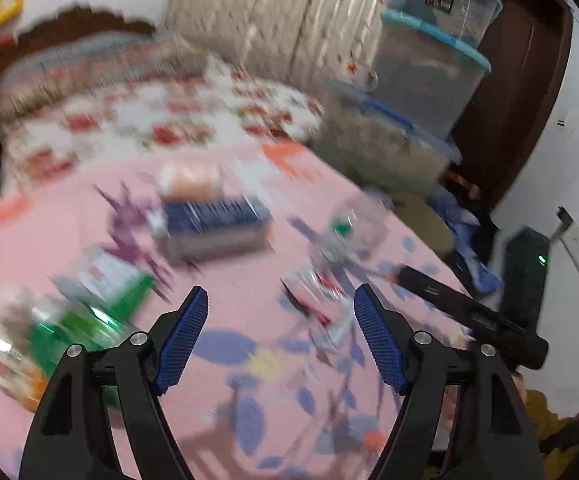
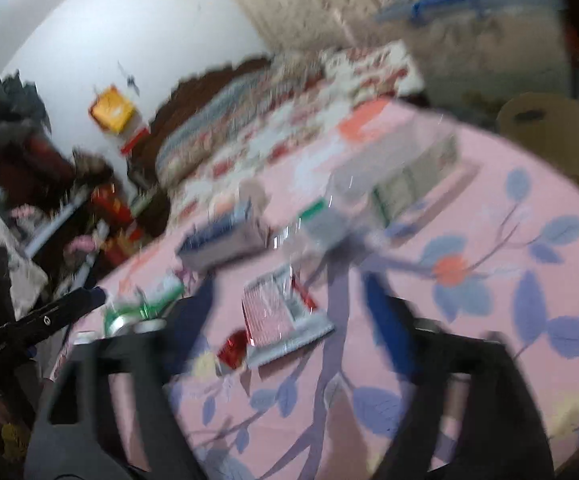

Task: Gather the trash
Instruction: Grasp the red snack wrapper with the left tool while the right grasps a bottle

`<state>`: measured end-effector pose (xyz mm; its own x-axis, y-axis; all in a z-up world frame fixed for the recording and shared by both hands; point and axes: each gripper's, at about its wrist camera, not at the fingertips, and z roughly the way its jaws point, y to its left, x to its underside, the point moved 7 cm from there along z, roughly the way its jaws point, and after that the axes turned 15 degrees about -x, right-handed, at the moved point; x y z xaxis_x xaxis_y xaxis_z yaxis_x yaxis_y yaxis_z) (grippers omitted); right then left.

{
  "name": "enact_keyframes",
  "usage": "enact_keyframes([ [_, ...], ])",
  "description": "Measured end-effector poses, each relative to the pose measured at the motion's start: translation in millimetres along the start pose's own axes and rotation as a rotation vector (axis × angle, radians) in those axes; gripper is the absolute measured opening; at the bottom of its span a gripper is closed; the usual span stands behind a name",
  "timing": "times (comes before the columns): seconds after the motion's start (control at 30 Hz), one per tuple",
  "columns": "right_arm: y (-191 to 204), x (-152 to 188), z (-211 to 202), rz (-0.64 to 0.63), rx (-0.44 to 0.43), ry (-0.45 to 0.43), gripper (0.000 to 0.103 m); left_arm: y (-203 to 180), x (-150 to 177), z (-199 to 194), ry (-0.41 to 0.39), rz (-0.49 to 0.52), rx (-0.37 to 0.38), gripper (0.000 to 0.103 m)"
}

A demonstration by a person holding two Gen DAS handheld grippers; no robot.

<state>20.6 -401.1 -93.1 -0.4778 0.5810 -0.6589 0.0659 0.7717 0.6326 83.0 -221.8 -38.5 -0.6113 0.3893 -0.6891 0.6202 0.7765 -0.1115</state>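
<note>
Trash lies scattered on a pink flowered bedspread (image 1: 229, 320), and both views are blurred. My left gripper (image 1: 281, 292) stands open above the spread with nothing between its blue pads. A red-and-white wrapper (image 1: 317, 296) lies just beyond its right finger. A green can (image 1: 69, 332) and a green-white packet (image 1: 109, 276) are to the left, a blue box (image 1: 209, 220) and a clear bottle (image 1: 345, 228) farther back. My right gripper (image 2: 289, 292) is open over a red-and-white packet (image 2: 285, 316), apart from it. Red foil (image 2: 233, 348) and the green can (image 2: 129, 316) lie left of it.
Stacked plastic storage bins (image 1: 429, 60) stand past the bed's far right corner, with a tan round container (image 2: 553, 140) beside them. A patterned quilt (image 1: 149, 120) and dark headboard are at the back. Cluttered shelves (image 2: 101, 216) sit to the left.
</note>
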Motion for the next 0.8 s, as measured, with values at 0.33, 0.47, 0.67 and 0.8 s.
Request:
enact_keyframes([
  [0.33,-23.7,21.2,35.7,0.003,0.059,0.186,0.030,-45.0,33.5,84.3,0.240,-0.011,0.133,0.055],
  [0.47,-29.7,19.8,33.4,0.062,-0.016,0.175,0.030,-51.6,36.9,106.6,0.284,-0.027,0.136,0.016],
  [0.67,-39.7,8.8,21.8,0.210,-0.087,0.094,0.063,-37.1,33.9,90.1,0.235,-0.034,0.106,0.003],
  [0.8,-34.9,-10.6,27.1,0.257,-0.094,0.039,0.083,-14.9,28.8,62.3,0.164,-0.050,0.077,0.003],
])
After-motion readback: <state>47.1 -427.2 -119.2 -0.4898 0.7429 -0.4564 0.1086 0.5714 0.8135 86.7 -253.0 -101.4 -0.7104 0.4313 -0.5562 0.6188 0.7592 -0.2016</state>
